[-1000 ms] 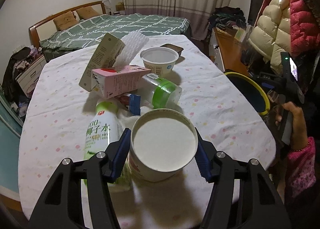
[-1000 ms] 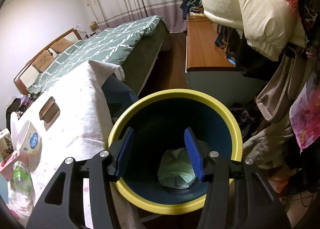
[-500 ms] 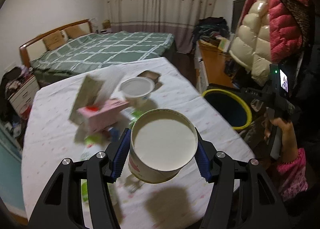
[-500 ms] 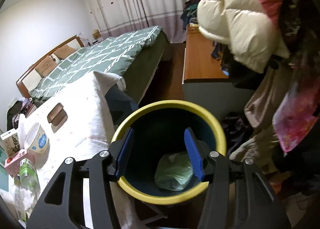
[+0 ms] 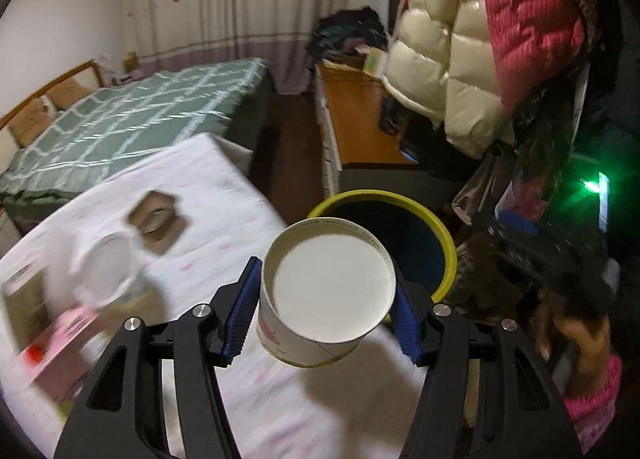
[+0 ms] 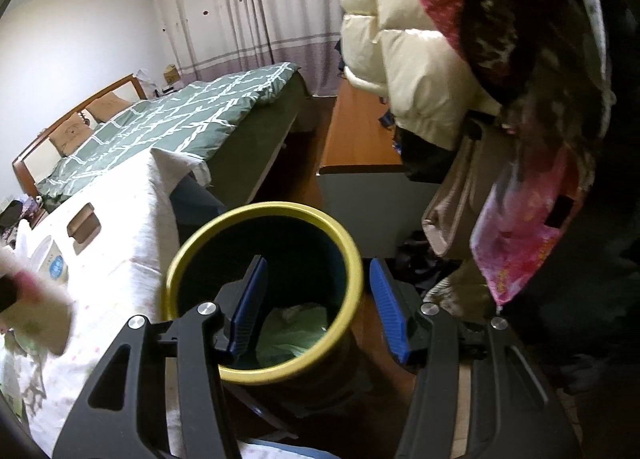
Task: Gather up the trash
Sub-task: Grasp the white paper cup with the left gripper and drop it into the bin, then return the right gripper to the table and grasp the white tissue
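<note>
My left gripper (image 5: 324, 315) is shut on a white paper cup (image 5: 326, 291) with pink print, held in the air over the table's right edge. Just beyond it stands the dark bin with a yellow rim (image 5: 446, 247). In the right wrist view my right gripper (image 6: 318, 307) hangs open over that bin (image 6: 192, 251), nothing between its blue pads. A crumpled green bag (image 6: 296, 327) lies at the bin's bottom. A blurred pink and white shape (image 6: 28, 299) at the left edge is the cup in the left gripper.
On the white spotted tablecloth (image 5: 224, 227) lie a brown tray (image 5: 158, 219), a white tub (image 5: 106, 263), a pink carton (image 5: 56, 343) and a tan box (image 5: 24, 299). Hanging padded coats (image 5: 472, 59) crowd the right. A wooden desk (image 6: 356, 139) and a green bed (image 6: 180, 119) stand behind.
My left gripper lifted the paper cup off the table and swung it right, up to the bin. The right gripper drew back and right a little, staying open over the bin.
</note>
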Demonstrator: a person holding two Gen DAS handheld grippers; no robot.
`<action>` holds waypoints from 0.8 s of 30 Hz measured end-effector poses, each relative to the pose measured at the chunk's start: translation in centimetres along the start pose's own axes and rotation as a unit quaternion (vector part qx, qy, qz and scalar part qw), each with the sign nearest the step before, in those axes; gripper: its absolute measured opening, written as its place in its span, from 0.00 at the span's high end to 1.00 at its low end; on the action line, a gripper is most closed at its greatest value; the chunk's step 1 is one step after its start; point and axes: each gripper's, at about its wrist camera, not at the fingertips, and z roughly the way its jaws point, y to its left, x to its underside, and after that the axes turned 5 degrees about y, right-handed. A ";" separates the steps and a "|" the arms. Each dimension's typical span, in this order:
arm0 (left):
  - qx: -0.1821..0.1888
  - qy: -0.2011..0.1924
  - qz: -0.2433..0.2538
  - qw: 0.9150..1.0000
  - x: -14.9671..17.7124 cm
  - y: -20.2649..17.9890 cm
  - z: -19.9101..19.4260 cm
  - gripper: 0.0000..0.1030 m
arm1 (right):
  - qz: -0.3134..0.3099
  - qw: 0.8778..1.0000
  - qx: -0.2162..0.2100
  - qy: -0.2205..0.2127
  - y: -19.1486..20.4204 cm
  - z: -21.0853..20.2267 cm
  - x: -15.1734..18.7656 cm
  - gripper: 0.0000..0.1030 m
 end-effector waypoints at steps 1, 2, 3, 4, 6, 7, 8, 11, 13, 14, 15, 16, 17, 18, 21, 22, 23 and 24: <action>0.002 0.006 0.002 1.000 -0.5 -0.4 1.2 0.42 | 0.003 1.000 0.002 0.002 -0.5 0.1 0.1 0.50; 0.008 0.015 0.003 1.000 -1.3 -1.0 2.7 0.42 | 0.005 1.000 0.002 0.004 -0.8 0.2 0.1 0.50; 0.016 0.024 0.003 1.000 -2.0 -1.6 4.2 0.42 | 0.008 1.000 0.004 0.005 -1.3 0.3 0.1 0.50; 0.020 0.030 0.004 0.999 -2.4 -1.9 5.2 0.42 | 0.010 1.000 0.007 0.005 -1.7 0.4 0.2 0.50; 0.021 0.042 0.008 0.999 -3.3 -3.0 7.7 0.42 | 0.015 1.000 0.011 0.007 -2.7 0.4 0.3 0.50; 0.019 0.046 0.012 0.999 -3.8 -3.7 8.9 0.41 | 0.017 1.000 0.011 0.007 -3.0 0.5 0.3 0.50; 0.016 0.049 0.014 0.999 -4.1 -4.2 9.9 0.41 | 0.019 1.000 0.013 0.008 -3.4 0.5 0.4 0.50; 0.013 0.056 0.013 0.998 -4.9 -5.3 12.4 0.34 | 0.021 1.000 0.018 0.009 -4.0 0.6 0.6 0.49; 0.004 0.057 0.011 0.998 -5.2 -5.5 13.4 0.23 | 0.023 1.000 0.019 0.009 -4.2 0.7 0.7 0.47; 0.002 0.058 0.010 0.998 -5.3 -5.6 13.6 0.23 | 0.023 0.999 0.020 0.009 -4.3 0.7 0.7 0.46; 0.003 0.060 0.008 0.998 -5.4 -5.5 13.7 0.22 | 0.023 0.999 0.021 0.010 -4.3 0.6 0.8 0.46; 0.006 0.060 0.004 0.998 -5.4 -5.4 13.4 0.21 | 0.024 0.999 0.020 0.010 -4.3 0.6 0.9 0.46; 0.010 0.055 -0.001 0.998 -5.4 -5.2 12.9 0.19 | 0.024 0.999 0.019 0.011 -4.2 0.6 0.9 0.46; 0.011 0.049 -0.004 0.999 -5.2 -5.0 12.0 0.19 | 0.024 0.999 0.017 0.013 -4.1 0.6 1.0 0.46; 0.011 0.025 -0.020 0.999 -4.5 -3.5 8.3 0.17 | 0.018 1.000 0.011 0.015 -3.3 0.6 1.2 0.46; 0.010 0.018 -0.026 0.999 -4.2 -3.0 7.0 0.15 | 0.015 1.000 0.006 0.016 -2.9 0.6 1.3 0.46; 0.007 0.006 -0.033 0.999 -3.6 -2.3 5.1 0.12 | 0.010 1.000 0.002 0.017 -2.4 0.6 1.4 0.46; 0.003 -0.003 -0.039 0.999 -3.1 -1.7 3.6 0.11 | 0.006 1.000 0.000 0.018 -1.9 0.5 1.5 0.46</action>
